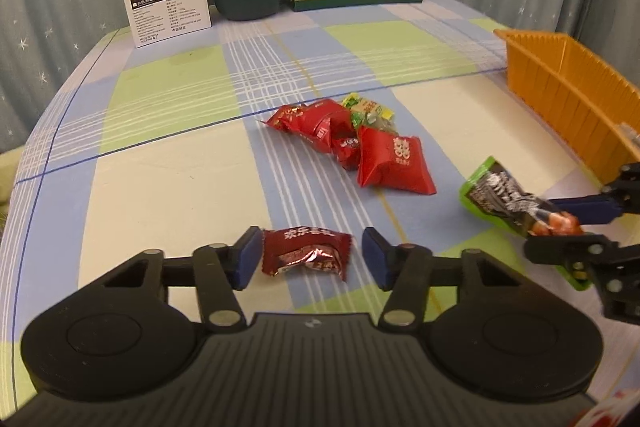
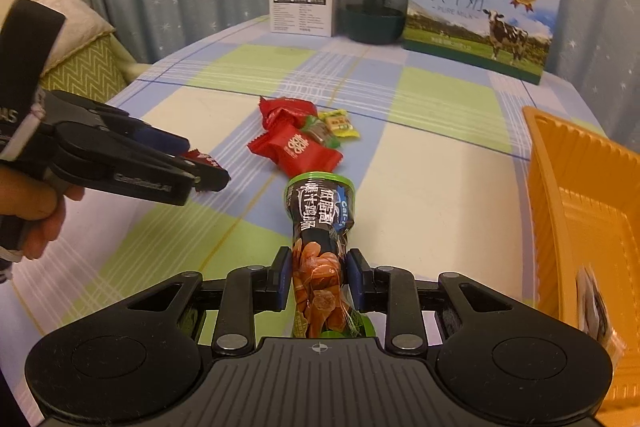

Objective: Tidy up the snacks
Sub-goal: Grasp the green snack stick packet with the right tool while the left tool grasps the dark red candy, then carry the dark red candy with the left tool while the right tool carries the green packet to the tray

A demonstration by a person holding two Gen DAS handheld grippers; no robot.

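Right gripper (image 2: 316,281) clamped on green-black snack packet (image 2: 320,227), frame centre. Left gripper (image 1: 308,259) part-open around dark red candy (image 1: 306,255); pads not touching. Orange basket (image 2: 580,195) at right edge.

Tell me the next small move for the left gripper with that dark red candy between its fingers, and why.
Probably close the left gripper the rest of the way. The dark red candy lies flat on the tablecloth between the pads, with a gap on the right side, so it is not gripped yet.
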